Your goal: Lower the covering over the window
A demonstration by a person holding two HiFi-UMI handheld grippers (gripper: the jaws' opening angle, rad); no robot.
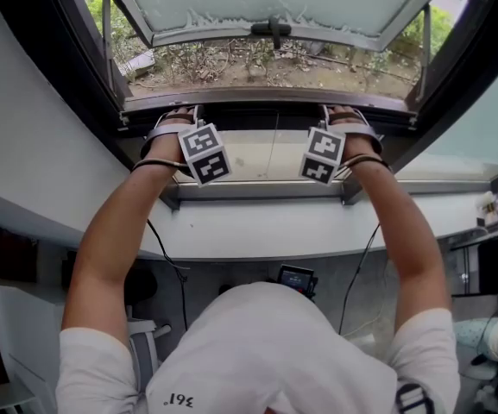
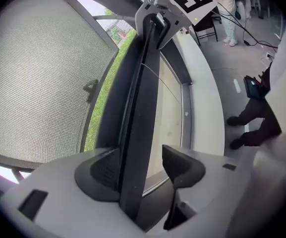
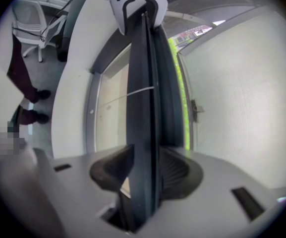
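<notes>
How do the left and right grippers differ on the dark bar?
The left gripper has the dark bar against one pad, with a clear gap at the other; the right gripper shows its pads close on both sides. The left sits left of the bar's middle, the right gripper right of it. Both straddle that one bar.

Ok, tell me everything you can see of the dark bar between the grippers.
The dark bar is long, straight, slim and smooth. It runs level across the window frame, from gripper to gripper. It lies against one jaw of the left gripper, the other standing clear; the right gripper's jaws flank it closely.
</notes>
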